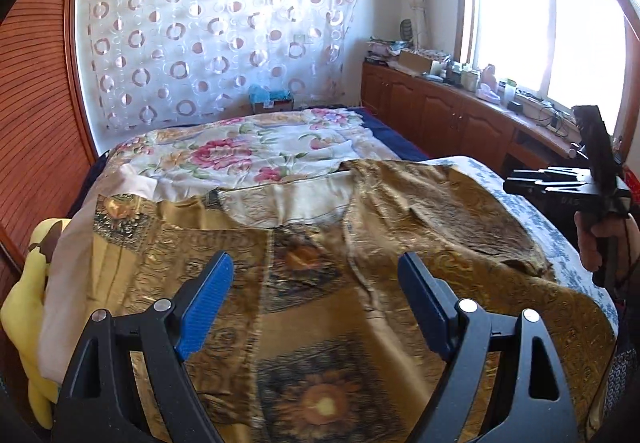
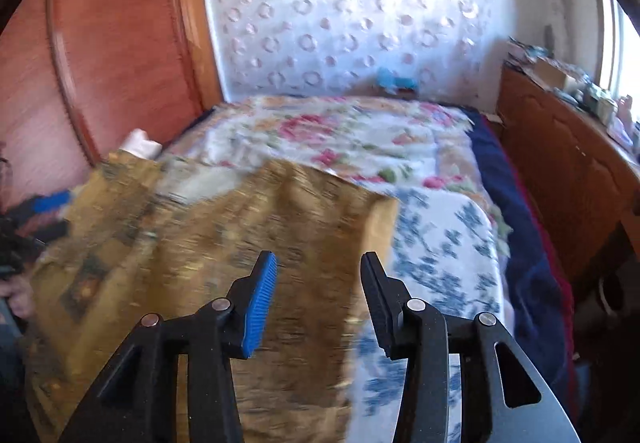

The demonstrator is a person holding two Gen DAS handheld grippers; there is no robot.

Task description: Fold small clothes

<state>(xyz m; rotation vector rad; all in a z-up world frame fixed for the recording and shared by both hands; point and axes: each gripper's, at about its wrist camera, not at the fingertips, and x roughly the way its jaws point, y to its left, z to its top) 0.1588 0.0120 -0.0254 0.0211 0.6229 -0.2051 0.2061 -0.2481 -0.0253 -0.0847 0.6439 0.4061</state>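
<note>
One golden garment, flat, collar pointing away

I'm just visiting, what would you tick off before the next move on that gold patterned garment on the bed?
1. Left gripper empty, jaws wide: ok.
2. Right gripper let go, nothing between its jaws: ok.
3. Gold patterned garment resting on the bed, not dangling: ok.
4. Right side folded over, brown underside showing: ok.
5. Fold edges lying straight: cannot tell, the right wrist view is blurred.
6. Left side folded in too: not ok, it lies spread toward the yellow cloth.
</note>
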